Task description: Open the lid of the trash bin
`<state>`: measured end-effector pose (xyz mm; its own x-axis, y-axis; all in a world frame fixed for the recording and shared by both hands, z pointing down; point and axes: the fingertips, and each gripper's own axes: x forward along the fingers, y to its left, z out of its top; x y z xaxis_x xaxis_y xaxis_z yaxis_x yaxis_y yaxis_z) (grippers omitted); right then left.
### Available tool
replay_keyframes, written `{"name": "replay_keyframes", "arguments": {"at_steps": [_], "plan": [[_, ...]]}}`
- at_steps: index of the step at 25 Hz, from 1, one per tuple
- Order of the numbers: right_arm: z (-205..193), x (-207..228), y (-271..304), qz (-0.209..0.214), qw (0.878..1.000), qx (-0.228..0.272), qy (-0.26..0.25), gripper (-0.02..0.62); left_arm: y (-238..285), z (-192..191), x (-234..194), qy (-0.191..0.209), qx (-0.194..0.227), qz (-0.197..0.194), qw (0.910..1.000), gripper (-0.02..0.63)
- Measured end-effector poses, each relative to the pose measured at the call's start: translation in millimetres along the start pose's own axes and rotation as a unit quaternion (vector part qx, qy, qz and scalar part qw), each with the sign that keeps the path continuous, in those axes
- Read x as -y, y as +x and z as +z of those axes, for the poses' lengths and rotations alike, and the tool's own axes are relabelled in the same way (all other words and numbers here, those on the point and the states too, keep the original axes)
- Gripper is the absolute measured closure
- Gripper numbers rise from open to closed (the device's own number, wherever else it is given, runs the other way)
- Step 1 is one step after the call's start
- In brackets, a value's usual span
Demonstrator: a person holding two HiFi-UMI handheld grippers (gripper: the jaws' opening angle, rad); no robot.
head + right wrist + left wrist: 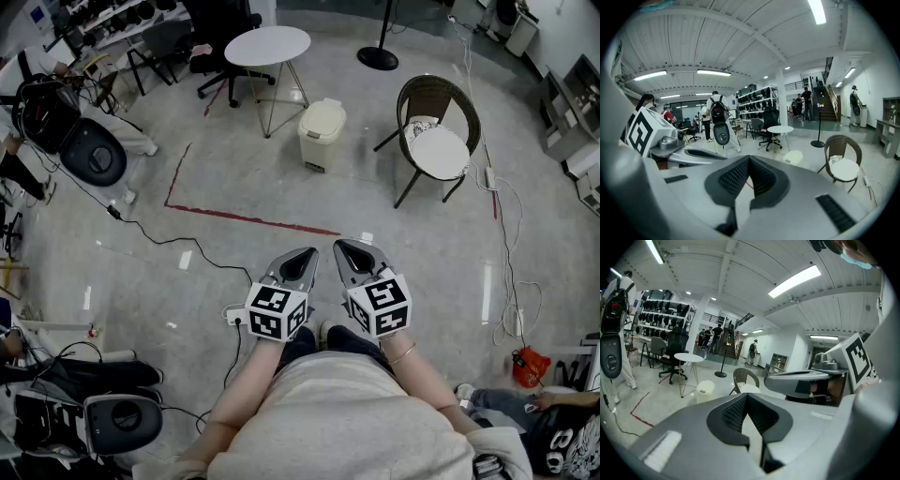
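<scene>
The trash bin [322,131] is a small cream pedal bin with its lid down. It stands on the floor well ahead of me, beside a round white table. It shows small in the left gripper view [706,391] and in the right gripper view [793,156]. My left gripper [305,253] and right gripper [345,246] are held side by side close to my body, far short of the bin. Both point forward and slightly down. The left gripper's [746,394] jaws meet at the tips with nothing between them, and so do the right gripper's [749,158].
A round white table [268,44] and a black office chair [220,47] stand behind the bin. A wicker chair [436,131] stands to its right. A red tape line [244,218] and black cables [159,239] cross the floor between me and the bin. People and equipment line the left side.
</scene>
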<state>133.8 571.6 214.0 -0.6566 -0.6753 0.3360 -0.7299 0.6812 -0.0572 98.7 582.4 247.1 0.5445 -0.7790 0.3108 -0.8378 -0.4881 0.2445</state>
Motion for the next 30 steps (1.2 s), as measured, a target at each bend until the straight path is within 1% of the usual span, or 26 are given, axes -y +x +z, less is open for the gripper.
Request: {"name": "replay_keyframes", "arguments": {"at_steps": [10,14,16,19,22,25,30], "plan": [[3.3,-3.1,-10.9,-0.008,1.000,-0.003,0.002,0.603,-8.3,6.5,8.0,0.001,0.000,-0.001,1.0000,0.609],[8.0,-2.6,-9.4,-0.007,1.000,0.007,0.018,0.603,-9.9,9.6,4.8,0.001,-0.001,-0.003,1.0000,0.609],[7.7,-3.6,-9.0,-0.003,1.000,0.010,0.024,0.603,-11.0,8.9,3.7,0.001,-0.002,-0.006,1.0000,0.609],[9.3,-5.3,-11.6,0.000,1.000,0.006,0.020,0.603,-14.4,12.7,6.0,0.002,0.000,-0.016,0.9999,0.609],[13.0,-5.9,-4.5,0.000,1.000,0.006,0.020,0.603,-15.9,18.8,-2.8,0.006,0.002,-0.020,0.9998,0.609],[15.4,-4.2,6.7,-0.011,1.000,0.000,0.020,0.603,-13.0,23.5,-14.9,0.012,-0.002,-0.025,0.9996,0.609],[10.5,-0.5,23.8,-0.033,0.999,-0.003,0.039,0.603,-3.9,25.1,-31.2,0.002,-0.003,-0.040,0.9992,0.609]]}}
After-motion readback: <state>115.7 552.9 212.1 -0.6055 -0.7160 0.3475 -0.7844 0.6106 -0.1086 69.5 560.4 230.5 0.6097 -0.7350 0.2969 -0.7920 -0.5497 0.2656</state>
